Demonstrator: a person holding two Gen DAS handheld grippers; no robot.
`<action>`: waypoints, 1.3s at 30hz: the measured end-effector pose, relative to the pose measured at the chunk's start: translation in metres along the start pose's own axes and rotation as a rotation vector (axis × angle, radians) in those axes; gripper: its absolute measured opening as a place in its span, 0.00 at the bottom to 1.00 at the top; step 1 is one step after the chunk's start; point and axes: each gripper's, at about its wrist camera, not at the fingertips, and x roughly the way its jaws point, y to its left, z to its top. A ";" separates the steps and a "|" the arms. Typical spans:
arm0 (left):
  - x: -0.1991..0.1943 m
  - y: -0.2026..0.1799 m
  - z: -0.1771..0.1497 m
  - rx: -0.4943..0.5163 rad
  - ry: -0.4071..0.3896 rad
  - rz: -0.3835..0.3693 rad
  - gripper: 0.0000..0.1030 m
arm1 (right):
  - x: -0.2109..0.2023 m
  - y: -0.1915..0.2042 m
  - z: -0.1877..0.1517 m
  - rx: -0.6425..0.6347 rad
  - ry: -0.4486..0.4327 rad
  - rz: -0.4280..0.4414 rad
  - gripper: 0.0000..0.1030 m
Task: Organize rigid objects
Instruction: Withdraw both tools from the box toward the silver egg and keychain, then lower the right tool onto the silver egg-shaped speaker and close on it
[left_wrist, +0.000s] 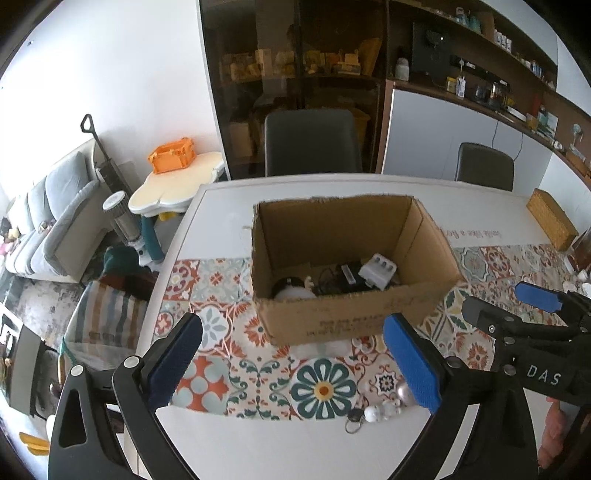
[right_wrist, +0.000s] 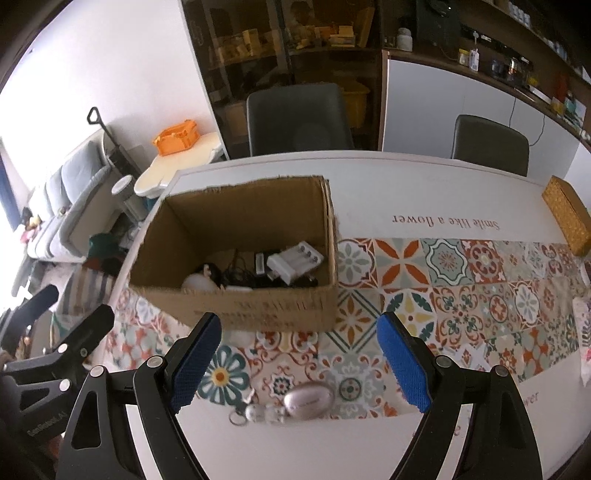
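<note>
Right gripper (right_wrist: 297, 363) and left gripper (left_wrist: 293, 360), both wide and empty, above the silver egg-shaped keychain with pearly beads (right_wrist: 308, 400) on the patterned bench (right_wrist: 461, 288) near the open brown cardboard box (right_wrist: 258, 310); advisably descend centred, closing across the egg's narrow axis.

The cardboard box (left_wrist: 354, 314) is plain brown with dark print on its near wall. Inside it lie a white charger (right_wrist: 297, 263) and black cables (right_wrist: 240, 275). The counter (right_wrist: 424, 177) is white, covered by a mat (right_wrist: 461, 295) of floral tiles in orange, teal, grey and yellow. Both grippers' fingers (right_wrist: 195, 363) are black with blue pads. A silver egg-shaped keychain (right_wrist: 308, 400) lies nearest; an orange crate (left_wrist: 171, 155) sits beyond.
</note>
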 end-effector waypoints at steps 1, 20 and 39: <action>0.000 -0.002 -0.004 -0.001 0.009 0.003 0.98 | 0.000 -0.001 -0.004 -0.005 0.002 0.002 0.84; 0.030 -0.009 -0.061 -0.071 0.159 0.057 0.98 | 0.034 -0.018 -0.051 -0.026 0.136 0.038 0.84; 0.075 -0.017 -0.111 -0.095 0.310 0.098 0.98 | 0.096 -0.016 -0.085 -0.108 0.292 0.049 0.83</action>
